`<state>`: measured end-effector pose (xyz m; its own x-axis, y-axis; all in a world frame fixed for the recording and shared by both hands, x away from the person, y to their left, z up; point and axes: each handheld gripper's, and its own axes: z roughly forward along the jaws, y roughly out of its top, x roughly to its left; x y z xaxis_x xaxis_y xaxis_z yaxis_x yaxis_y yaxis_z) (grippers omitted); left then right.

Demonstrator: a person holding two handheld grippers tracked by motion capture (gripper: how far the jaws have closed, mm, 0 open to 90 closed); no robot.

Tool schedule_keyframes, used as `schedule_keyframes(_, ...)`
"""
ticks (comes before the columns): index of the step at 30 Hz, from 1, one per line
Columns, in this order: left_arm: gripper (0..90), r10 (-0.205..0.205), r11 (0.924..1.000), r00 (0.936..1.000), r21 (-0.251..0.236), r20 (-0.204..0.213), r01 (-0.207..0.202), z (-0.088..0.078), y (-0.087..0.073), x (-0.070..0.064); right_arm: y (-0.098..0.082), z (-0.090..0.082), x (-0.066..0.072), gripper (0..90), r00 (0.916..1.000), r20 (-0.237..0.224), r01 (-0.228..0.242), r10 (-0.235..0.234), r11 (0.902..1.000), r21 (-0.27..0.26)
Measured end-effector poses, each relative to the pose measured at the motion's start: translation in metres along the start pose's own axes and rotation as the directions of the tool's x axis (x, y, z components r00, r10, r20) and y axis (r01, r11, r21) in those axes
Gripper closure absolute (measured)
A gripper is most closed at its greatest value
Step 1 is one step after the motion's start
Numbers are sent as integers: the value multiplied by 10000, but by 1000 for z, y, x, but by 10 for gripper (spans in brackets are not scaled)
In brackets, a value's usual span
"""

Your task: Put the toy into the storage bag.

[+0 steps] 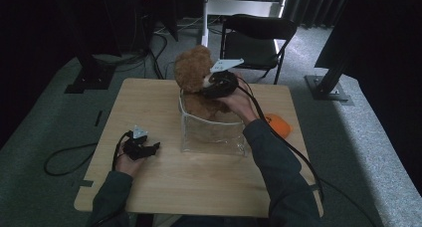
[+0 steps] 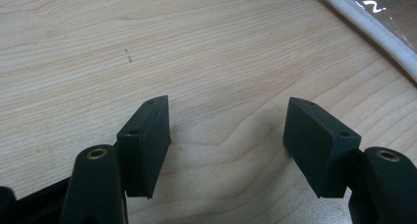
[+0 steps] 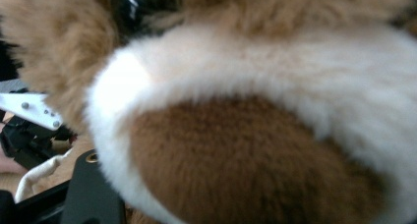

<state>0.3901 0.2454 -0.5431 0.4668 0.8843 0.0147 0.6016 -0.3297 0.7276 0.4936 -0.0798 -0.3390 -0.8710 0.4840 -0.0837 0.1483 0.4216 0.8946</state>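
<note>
A brown teddy bear (image 1: 191,70) sits upright in a clear plastic bag (image 1: 211,132) at the middle of the table, head and shoulders above the rim. My right gripper (image 1: 211,85) reaches in from the right and is shut on the bear's muzzle. In the right gripper view the white and brown muzzle (image 3: 246,160) is pressed up close between the jaws. My left gripper (image 1: 152,148) lies on the wood left of the bag, pointing toward it. Its jaws (image 2: 228,145) stand open with bare wood between them.
The bag's white-edged rim (image 2: 373,32) is just beyond the left gripper's jaws. An orange object (image 1: 277,125) lies near the table's right edge. A black folding chair (image 1: 256,38) stands behind the wooden table (image 1: 199,187). Cables trail off both sides.
</note>
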Motion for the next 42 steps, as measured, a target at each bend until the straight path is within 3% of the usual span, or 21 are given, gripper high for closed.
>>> schedule_keyframes(5,352,0,10000,10000,2,0,0,0,0,0,-1,7,6,312,9985,-148,528,-520,9966,626)
schedule_keyframes(10,352,-2,10000,10000,1,-2,2,0,0,0,-1,11,12,304,9960,-121,897,-890,9925,828)
schedule_keyframes(28,352,-1,10000,10000,2,-1,1,0,0,0,-2,11,9,259,9981,-438,465,-422,9938,1013)
schedule_keyframes(42,351,-2,10000,10000,2,0,2,0,0,0,-3,12,8,230,9980,-516,416,-361,9929,1114)
